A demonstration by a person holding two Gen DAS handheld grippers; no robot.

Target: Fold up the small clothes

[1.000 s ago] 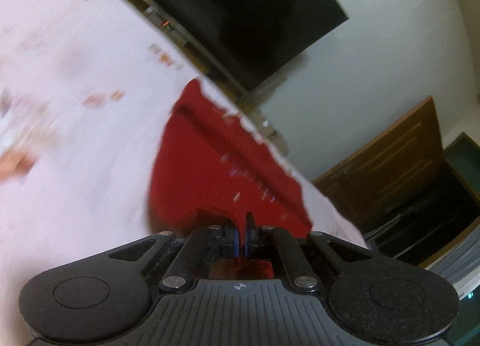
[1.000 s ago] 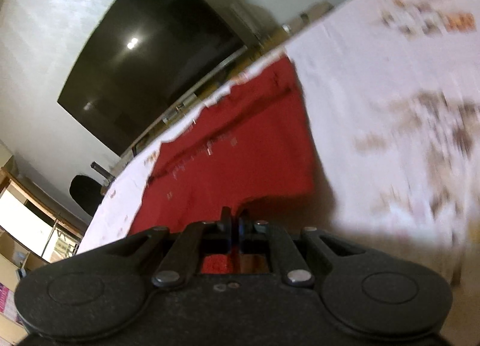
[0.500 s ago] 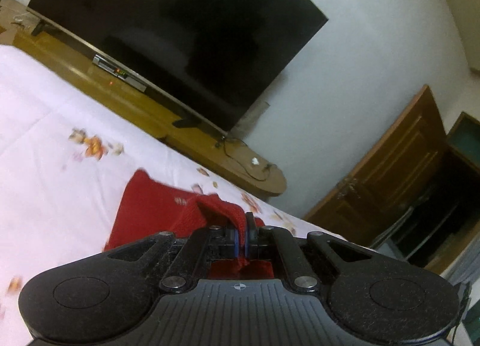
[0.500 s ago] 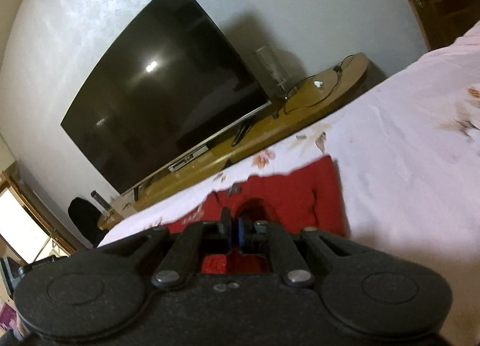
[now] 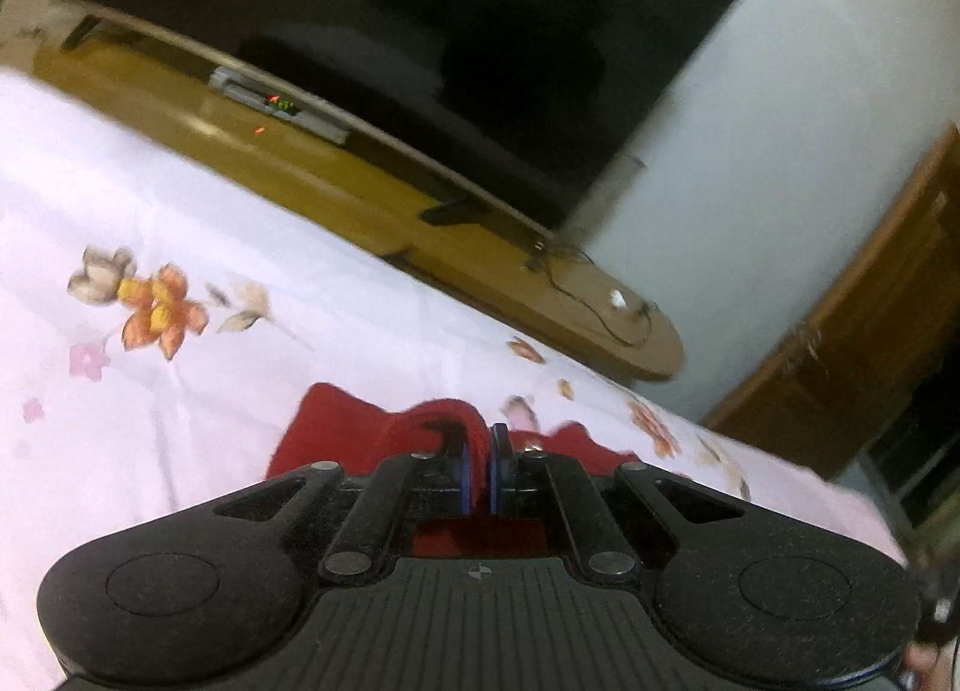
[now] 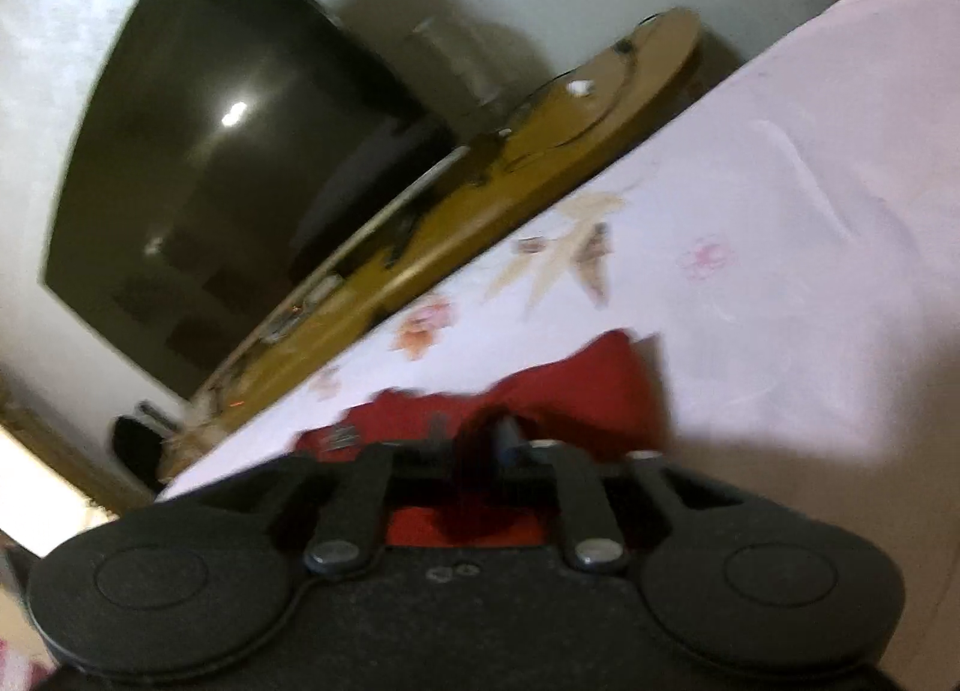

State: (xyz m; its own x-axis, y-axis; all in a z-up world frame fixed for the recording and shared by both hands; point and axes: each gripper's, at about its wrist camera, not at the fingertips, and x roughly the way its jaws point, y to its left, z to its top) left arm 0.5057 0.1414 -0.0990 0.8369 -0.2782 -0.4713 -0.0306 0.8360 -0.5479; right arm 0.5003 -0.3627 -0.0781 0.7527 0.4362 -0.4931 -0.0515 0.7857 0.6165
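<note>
A small red garment [image 5: 342, 427] lies on a pale pink flowered bedsheet [image 5: 180, 223]. My left gripper [image 5: 478, 451] is shut on a raised fold of the red cloth, low over the sheet. In the right wrist view the same red garment [image 6: 576, 385] lies on the sheet [image 6: 780, 247]. My right gripper [image 6: 486, 439] is shut on another bunched edge of it; this view is blurred. Most of the garment is hidden behind the gripper bodies.
Beyond the bed's far edge stands a low wooden TV bench [image 5: 372, 211] with a large dark TV [image 5: 420, 31] and cables. A wooden door [image 5: 870, 343] is at the right. In the right wrist view the TV [image 6: 240, 181] and bench [image 6: 540, 139] are at the left.
Both grippers have carried the gripped red cloth forward and down towards the bed's far edge. The garment, spread out a second ago, is now folded over and shows only as a short strip.
</note>
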